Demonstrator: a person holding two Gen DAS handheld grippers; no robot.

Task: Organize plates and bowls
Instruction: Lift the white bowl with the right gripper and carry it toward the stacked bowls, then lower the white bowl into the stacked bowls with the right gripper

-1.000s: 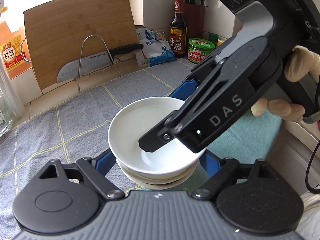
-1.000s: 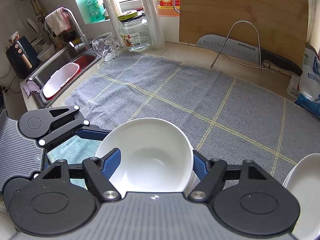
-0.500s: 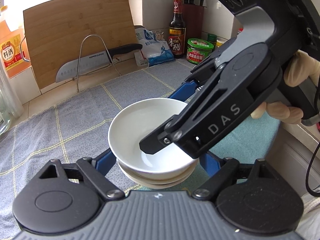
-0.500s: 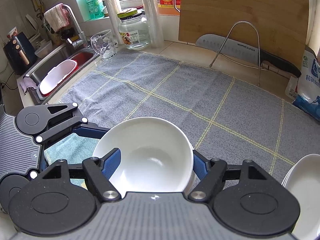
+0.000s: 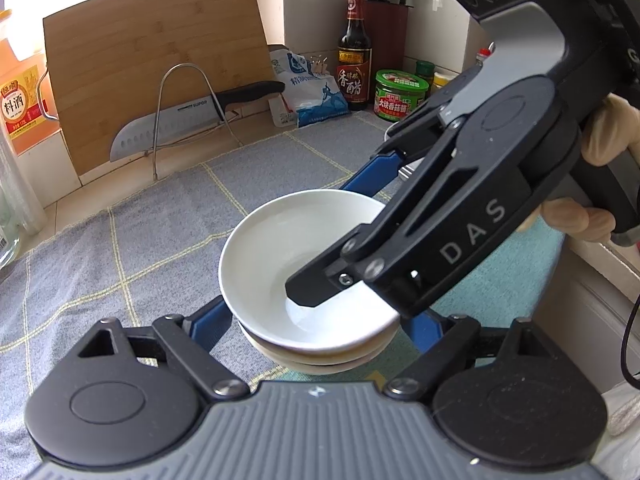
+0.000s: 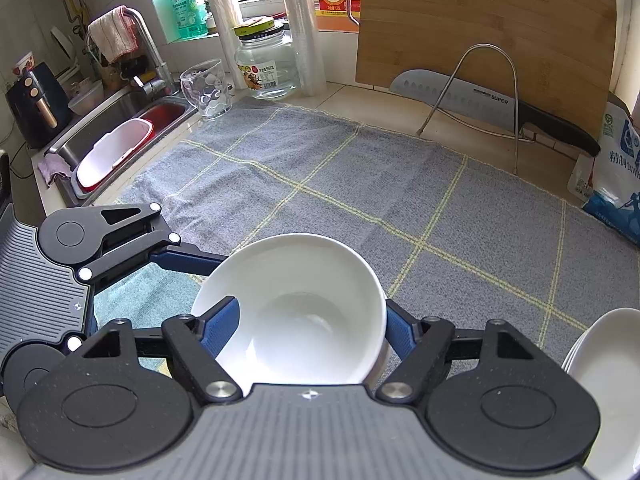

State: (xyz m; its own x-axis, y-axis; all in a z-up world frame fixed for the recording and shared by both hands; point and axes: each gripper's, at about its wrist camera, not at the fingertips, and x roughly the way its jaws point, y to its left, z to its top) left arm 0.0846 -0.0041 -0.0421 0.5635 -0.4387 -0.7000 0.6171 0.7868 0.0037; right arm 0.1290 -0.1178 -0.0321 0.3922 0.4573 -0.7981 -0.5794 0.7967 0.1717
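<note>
A stack of white bowls (image 5: 280,256) sits on the grey checked cloth (image 5: 140,248). The top bowl (image 6: 296,304) lies between the blue fingers of both grippers. My left gripper (image 5: 316,320) has its fingers on either side of the stack's lower bowls. My right gripper (image 6: 308,328) closes on the top bowl, one finger inside its rim; it also shows in the left wrist view (image 5: 460,216), reaching down over the bowl. A second stack of white dishes (image 6: 608,384) sits at the right edge.
A bamboo cutting board (image 6: 480,40) and a knife (image 6: 480,104) on a wire rack stand at the back. A sink (image 6: 120,136) with a red-rimmed basin, a glass (image 6: 206,88) and a jar (image 6: 266,64) are at the left. Bottles and a knife block (image 5: 384,12) stand behind.
Both grippers and the bowl stay almost where they were. The top bowl has tilted and shifted slightly in the right gripper's hold.
</note>
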